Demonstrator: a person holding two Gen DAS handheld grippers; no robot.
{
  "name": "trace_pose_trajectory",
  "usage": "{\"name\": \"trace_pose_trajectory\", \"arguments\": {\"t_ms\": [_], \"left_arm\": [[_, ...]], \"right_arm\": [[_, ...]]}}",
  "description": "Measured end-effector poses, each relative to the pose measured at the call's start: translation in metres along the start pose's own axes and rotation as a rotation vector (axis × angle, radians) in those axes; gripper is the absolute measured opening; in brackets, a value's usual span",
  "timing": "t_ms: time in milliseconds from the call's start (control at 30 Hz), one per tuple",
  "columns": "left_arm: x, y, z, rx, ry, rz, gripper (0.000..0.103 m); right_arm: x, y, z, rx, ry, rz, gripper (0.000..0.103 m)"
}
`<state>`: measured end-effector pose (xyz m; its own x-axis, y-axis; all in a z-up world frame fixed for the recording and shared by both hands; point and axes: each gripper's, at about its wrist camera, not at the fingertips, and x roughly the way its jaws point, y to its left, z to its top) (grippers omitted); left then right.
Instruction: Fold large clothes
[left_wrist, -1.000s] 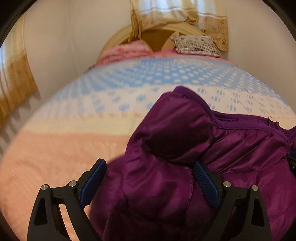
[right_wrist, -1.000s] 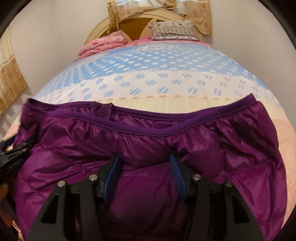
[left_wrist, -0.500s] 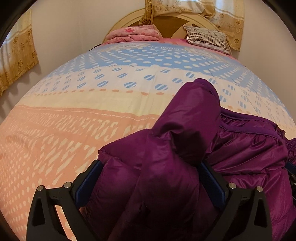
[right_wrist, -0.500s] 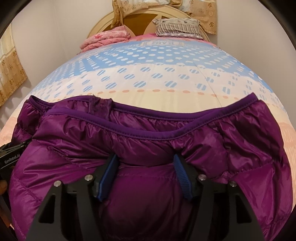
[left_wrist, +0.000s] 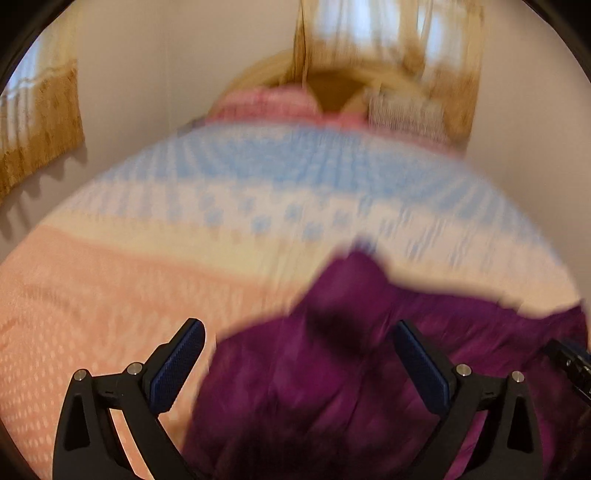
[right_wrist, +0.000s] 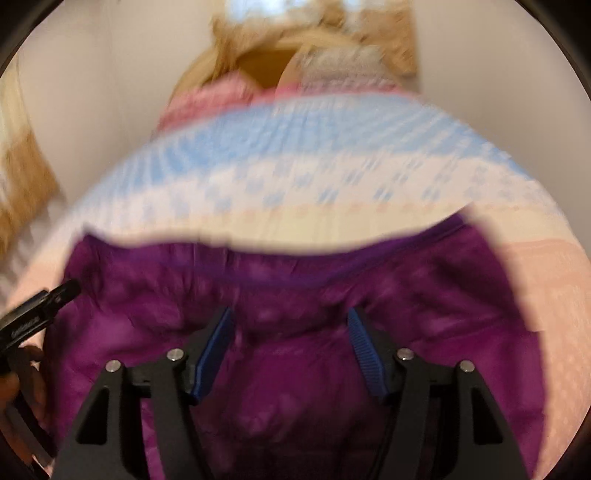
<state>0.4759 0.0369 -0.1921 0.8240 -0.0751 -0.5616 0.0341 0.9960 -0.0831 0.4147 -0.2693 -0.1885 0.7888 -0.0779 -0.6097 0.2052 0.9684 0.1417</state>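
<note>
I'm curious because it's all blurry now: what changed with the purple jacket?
Both hand-held grippers are moving, blurring both views. In the left hand-held gripper, the purple jacket has sunk lower and slid off one pad. The right hand-held gripper still pinches it; the bedspread stayed.

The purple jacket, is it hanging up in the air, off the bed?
No, the purple jacket lies spread on the bed's patterned blanket, with the right hand-held gripper down on its fabric.
</note>
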Motion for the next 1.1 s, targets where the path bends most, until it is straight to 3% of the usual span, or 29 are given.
{"name": "trace_pose_trajectory", "arguments": {"t_ms": [67,200,267,333,567,667,833,967,1100], "left_arm": [[0.004,-0.007,0.012,0.018,-0.026,0.019,0.102],[0.048,-0.023,0.007,0.042,0.092,0.071,0.102],[0.071,-0.028,-0.008,0.078,0.155,0.121,0.102],[0.087,-0.024,-0.018,0.056,0.219,0.088,0.102],[0.093,-0.012,-0.018,0.003,0.250,0.046,0.102],[0.063,-0.012,-0.009,-0.002,0.208,0.081,0.102],[-0.022,-0.037,-0.026,0.048,0.065,-0.019,0.102],[-0.022,-0.058,-0.050,0.115,0.061,0.020,0.102],[-0.003,-0.055,-0.067,0.100,0.103,0.031,0.102]], "right_arm": [[0.004,-0.012,0.008,-0.019,-0.017,-0.127,0.068],[0.036,-0.038,-0.001,0.027,0.076,-0.231,0.068],[0.048,-0.042,-0.008,0.042,0.108,-0.221,0.068],[0.052,-0.043,-0.009,0.037,0.112,-0.216,0.069],[0.061,-0.052,-0.008,0.055,0.144,-0.185,0.071],[0.037,-0.040,-0.006,0.052,0.121,-0.208,0.070],[-0.019,0.020,-0.016,-0.020,-0.013,-0.101,0.075],[-0.018,0.052,-0.040,-0.061,-0.018,-0.064,0.076],[0.008,0.051,-0.062,-0.056,0.025,-0.064,0.076]]}}
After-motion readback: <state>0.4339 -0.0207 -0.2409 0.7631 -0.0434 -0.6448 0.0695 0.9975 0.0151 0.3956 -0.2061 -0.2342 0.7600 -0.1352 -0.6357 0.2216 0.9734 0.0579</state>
